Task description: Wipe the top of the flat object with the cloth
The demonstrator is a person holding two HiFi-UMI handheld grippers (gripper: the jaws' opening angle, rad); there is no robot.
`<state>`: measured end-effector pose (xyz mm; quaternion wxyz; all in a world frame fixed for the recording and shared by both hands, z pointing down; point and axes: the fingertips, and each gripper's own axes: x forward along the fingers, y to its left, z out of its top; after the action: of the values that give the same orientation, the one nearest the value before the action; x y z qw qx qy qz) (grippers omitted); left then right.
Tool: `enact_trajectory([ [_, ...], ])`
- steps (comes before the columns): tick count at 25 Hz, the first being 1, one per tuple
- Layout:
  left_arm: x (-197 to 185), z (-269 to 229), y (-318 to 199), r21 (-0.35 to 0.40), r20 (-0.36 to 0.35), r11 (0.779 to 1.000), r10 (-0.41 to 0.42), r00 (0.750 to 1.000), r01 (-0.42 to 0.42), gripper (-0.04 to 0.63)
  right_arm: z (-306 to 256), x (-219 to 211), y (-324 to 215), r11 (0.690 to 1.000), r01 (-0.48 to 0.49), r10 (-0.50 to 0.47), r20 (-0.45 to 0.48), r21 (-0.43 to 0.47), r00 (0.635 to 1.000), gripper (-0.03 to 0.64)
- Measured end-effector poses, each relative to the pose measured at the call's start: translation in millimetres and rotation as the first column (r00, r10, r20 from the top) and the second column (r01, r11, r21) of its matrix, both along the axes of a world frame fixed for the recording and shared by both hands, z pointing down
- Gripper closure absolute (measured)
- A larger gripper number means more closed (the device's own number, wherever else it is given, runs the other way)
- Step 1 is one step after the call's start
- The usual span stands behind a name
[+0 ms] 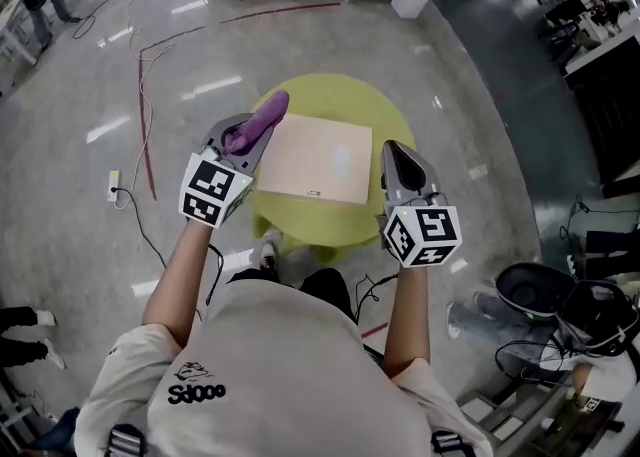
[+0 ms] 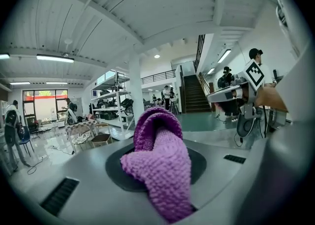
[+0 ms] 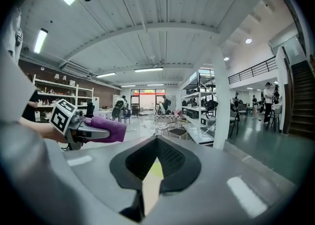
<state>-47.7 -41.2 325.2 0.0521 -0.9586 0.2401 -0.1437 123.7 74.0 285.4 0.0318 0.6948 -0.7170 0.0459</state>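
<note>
Left gripper (image 1: 250,135): jaws clenched on the purple cloth (image 1: 264,115). A folded loop stands out past the tips, and a thick tail of the cloth (image 2: 160,165) hangs toward the camera in the left gripper view.

Right gripper (image 1: 396,160): jaws drawn almost together. The right gripper view shows only a thin slit, and nothing is seen gripped in it. Board and table colours show through the gap.

Flat board (image 1: 315,157): lies face up on the round green table (image 1: 345,95), about mid-table. Its long axis runs left to right in front of you, turned slightly.

Key relation: the cloth sits at the board's far-left corner, by the table's left rim. The whole top surface therefore lies to the right of the cloth and a little toward you. Your left gripper is the nearer one and already carries the cloth. Your right gripper stands just beside the board's right edge. Contact between cloth and board cannot be told from these views.

Judgement: wiping is not yet under way. The coming stroke probably calls for lowering the cloth onto that corner and sweeping right along the long axis.
</note>
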Motion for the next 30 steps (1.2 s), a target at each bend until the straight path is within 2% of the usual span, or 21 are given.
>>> enact_trajectory([
  [5,14,40,-38,-0.014,0.066,0.997,-0.069,0.995,0.07,0.526,33,17,-31,0.998,0.038,-0.037,0.012,-0.048,0.999,0.606],
  [9,14,74,-67,-0.028,0.142,0.989,-0.14,0.98,0.145,0.525,51,23,-49,0.994,0.073,-0.073,0.005,-0.076,0.997,0.606],
  [15,-5,126,-68,-0.044,0.283,0.971,-0.212,0.935,0.234,0.525,75,21,-47,0.985,0.13,-0.128,0.025,-0.113,0.991,0.606],
  [18,3,153,-79,-0.056,0.357,0.968,-0.209,0.91,0.244,0.525,79,38,-57,0.983,0.129,-0.124,0.041,-0.133,0.991,0.607],
  [27,25,241,-118,-0.068,0.551,0.958,-0.198,0.81,0.28,0.525,102,85,-78,0.977,0.102,-0.086,0.09,-0.187,0.992,0.606],
  [30,38,258,-126,-0.092,0.583,0.958,-0.17,0.794,0.272,0.525,109,99,-83,0.975,0.086,-0.067,0.101,-0.203,0.993,0.607],
])
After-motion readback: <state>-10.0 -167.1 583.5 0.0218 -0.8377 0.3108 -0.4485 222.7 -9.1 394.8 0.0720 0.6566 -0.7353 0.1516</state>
